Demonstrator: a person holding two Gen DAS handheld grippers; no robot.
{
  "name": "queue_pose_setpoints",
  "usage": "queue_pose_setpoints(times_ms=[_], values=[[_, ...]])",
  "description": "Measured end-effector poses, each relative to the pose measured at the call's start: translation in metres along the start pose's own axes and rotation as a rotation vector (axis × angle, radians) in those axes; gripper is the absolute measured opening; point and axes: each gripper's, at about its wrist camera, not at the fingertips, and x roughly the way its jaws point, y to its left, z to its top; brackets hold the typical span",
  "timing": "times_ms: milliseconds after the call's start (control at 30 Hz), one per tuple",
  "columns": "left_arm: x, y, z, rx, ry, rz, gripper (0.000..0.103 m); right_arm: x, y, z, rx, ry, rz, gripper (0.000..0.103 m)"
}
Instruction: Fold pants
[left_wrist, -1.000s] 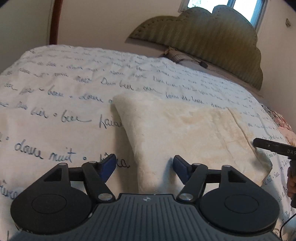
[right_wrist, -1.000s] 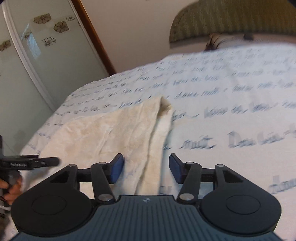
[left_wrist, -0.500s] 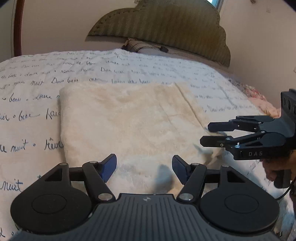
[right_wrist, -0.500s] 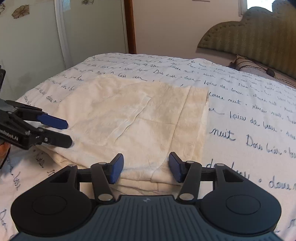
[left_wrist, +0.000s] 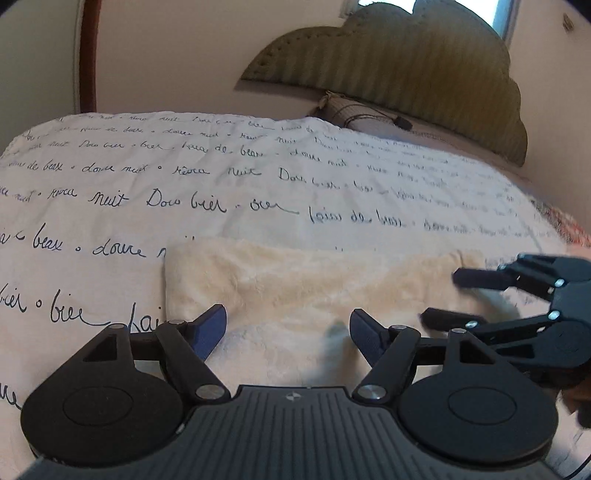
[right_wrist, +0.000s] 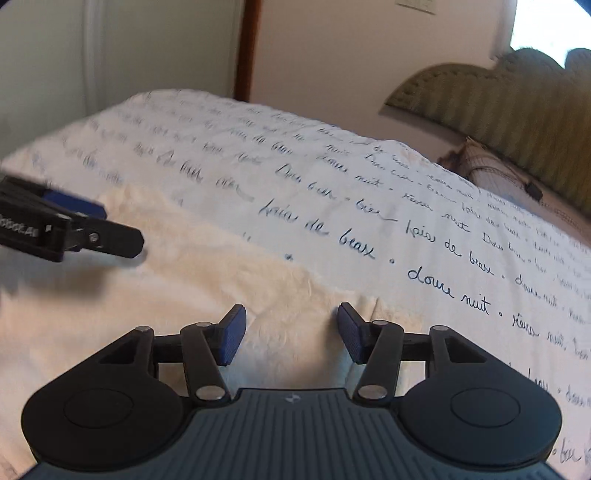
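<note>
Pants, folded cream, lie at lower centre on the bed, script bedspread bare toward the headboard. Our left claw gapes empty, jaws just widened; right claw open, empty. Since earlier, we see both claws nearer the near edge.

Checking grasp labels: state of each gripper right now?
Left gripper: open, jaws just widened, nothing gripped, above the cream pants.
Right gripper: open, holding nothing, also over the pants.
</note>
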Motion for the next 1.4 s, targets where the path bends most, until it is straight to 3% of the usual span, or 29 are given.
queue_pose_setpoints(times_ms=[67,133,233,333,433,500,533,600,633,700,833,967,1067,1300,1400], values=[[-0.005,-0.008,-0.009,0.080,-0.018,0.039,0.076,-0.009,0.000,-0.013,-0.029,0.012,-0.004,0.054],[-0.021,-0.014,-0.014,0.082,-0.044,0.078,0.074,-0.019,-0.006,-0.023,-0.023,0.028,-0.022,0.054],[-0.057,-0.020,-0.030,0.050,-0.095,0.009,0.077,-0.055,-0.008,-0.032,0.057,-0.030,0.011,0.056],[-0.074,-0.030,-0.058,0.056,-0.064,-0.029,0.083,-0.085,0.010,-0.050,0.045,-0.073,0.105,0.061],[-0.071,-0.038,-0.081,0.143,-0.064,0.028,0.083,-0.082,0.025,-0.075,0.000,-0.039,0.077,0.062],[-0.080,-0.044,-0.086,0.174,-0.091,0.113,0.077,-0.086,0.014,-0.081,0.108,-0.039,0.094,0.062],[-0.088,-0.046,-0.087,0.162,-0.110,0.126,0.078,-0.091,0.012,-0.082,0.133,-0.041,0.072,0.062],[-0.104,-0.046,-0.091,0.115,-0.125,0.085,0.081,-0.107,0.019,-0.084,0.156,-0.084,0.011,0.066],[-0.106,-0.045,-0.094,0.083,-0.109,0.068,0.083,-0.113,0.022,-0.087,0.174,-0.111,0.026,0.069],[-0.100,-0.048,-0.100,0.078,-0.081,0.070,0.089,-0.116,0.029,-0.093,0.200,-0.127,0.078,0.087],[-0.096,-0.053,-0.106,0.095,-0.093,0.124,0.090,-0.103,0.050,-0.103,0.088,-0.083,-0.021,0.087],[-0.101,-0.054,-0.106,0.073,-0.088,0.141,0.090,-0.122,0.054,-0.100,0.173,-0.114,-0.053,0.089],[-0.107,-0.058,-0.109,0.071,-0.091,0.148,0.090,-0.136,0.056,-0.104,0.275,-0.143,-0.031,0.102],[-0.121,-0.061,-0.116,0.040,-0.065,0.145,0.096,-0.150,0.069,-0.121,0.344,-0.104,-0.048,0.102],[-0.124,-0.066,-0.125,0.067,-0.056,0.177,0.096,-0.152,0.072,-0.125,0.384,-0.086,-0.038,0.103]])
